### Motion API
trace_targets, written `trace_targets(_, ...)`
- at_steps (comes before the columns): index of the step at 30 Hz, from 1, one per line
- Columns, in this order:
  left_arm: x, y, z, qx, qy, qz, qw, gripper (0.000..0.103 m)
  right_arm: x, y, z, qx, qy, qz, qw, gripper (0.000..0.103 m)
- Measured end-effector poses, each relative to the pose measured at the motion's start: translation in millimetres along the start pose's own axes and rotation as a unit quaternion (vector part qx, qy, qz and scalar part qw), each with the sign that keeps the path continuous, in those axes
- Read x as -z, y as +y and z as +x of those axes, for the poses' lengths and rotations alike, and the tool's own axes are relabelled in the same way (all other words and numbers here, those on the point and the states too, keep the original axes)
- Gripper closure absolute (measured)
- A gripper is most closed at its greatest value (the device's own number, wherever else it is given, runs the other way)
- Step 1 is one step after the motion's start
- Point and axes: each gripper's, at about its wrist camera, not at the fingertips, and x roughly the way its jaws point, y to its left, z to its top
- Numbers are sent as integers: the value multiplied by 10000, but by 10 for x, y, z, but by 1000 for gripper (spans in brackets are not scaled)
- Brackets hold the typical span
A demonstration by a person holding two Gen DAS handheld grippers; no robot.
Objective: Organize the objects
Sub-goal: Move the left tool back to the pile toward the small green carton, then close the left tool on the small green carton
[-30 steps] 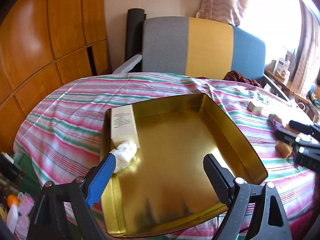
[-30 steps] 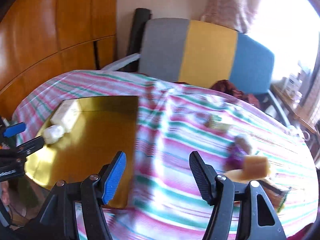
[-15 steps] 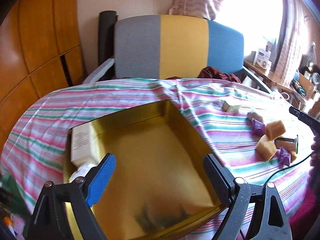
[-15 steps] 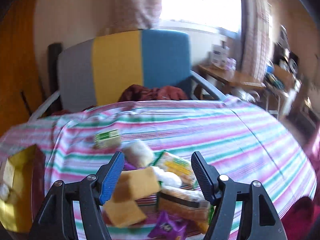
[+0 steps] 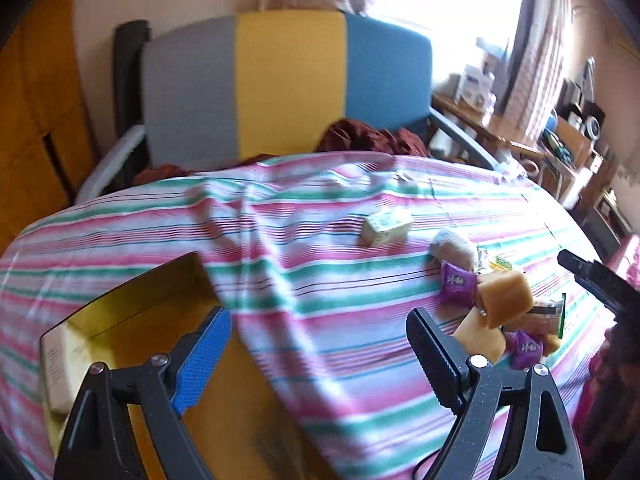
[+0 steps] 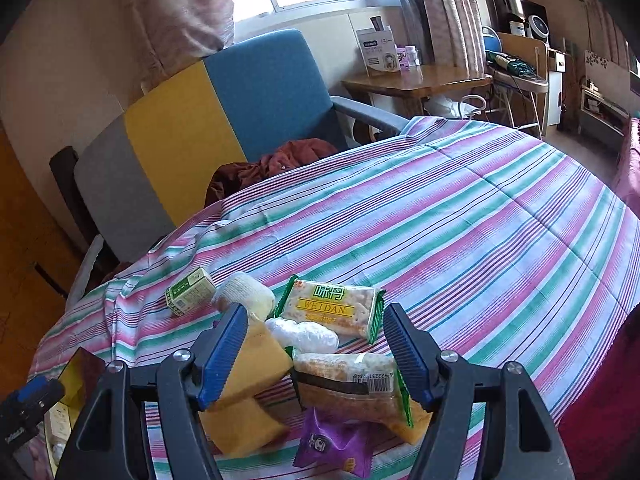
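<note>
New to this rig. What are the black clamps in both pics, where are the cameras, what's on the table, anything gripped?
No robot arm here: a person holds a two-finger gripper in each hand, and each gripper carries a fisheye camera looking forward along its fingers.

The left wrist view shows the left gripper open, with nothing between its jaws, over a striped tablecloth and a gold tin.

The right wrist view shows the right gripper above a pile of snacks: a Weidan cracker pack, tan blocks, a purple packet and a small green box. Its jaws have just been opening; they straddle the pile but grip nothing.
</note>
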Motion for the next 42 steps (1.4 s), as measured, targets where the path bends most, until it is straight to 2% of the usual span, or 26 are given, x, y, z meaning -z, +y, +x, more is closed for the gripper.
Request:
trace_targets(5,-310,-164,533,353,627,-421,9965,13,-1,21,13,-169,71,-29,9998,31)
trace_targets(11,-580,-284,1160,608,1190,-1274,9828,13,-15,-29,36,-395,203,148,9989,31)
trace_targets(14,-722,-376,1466,585,1370,-1548,9767,8,-9,-22,53,-563,286,176,9979,31)
trace_targets(17,-828,-480,1724,466,1513,-1565,9749,7,-8,-10,44,-653,302,181,9972,31)
trace_targets(21,-944,-591,1968,201,1515,-1537,9762,5,-7,-30,47,-803,364,270,9957,30)
trace_targets(24,-987,-649,2157,91,1640,-1611,9732,5,-8,-40,52,-891,390,321,9947,30)
trace_targets(26,-1002,-672,2229,45,1656,-1665,9720,5,-10,-43,54,-915,401,341,9944,30)
trace_targets(29,-1010,-709,2336,-98,1633,-1510,9749,6,-7,-61,75,-922,443,382,9940,30)
trace_targets(31,-980,-677,2350,-156,1548,-1414,9776,14,-6,-88,80,-907,453,443,9939,30)
trace_targets(32,-980,-673,2323,-196,1462,-1350,9798,27,-9,-107,84,-890,451,485,9938,30)
trace_targets(35,-901,-595,2211,-22,1316,-1178,9843,27,-24,-170,99,-864,450,616,9933,30)
trace_targets(42,-470,-372,1722,10,1204,-862,9890,27,-54,-362,126,-701,384,1024,9915,30)
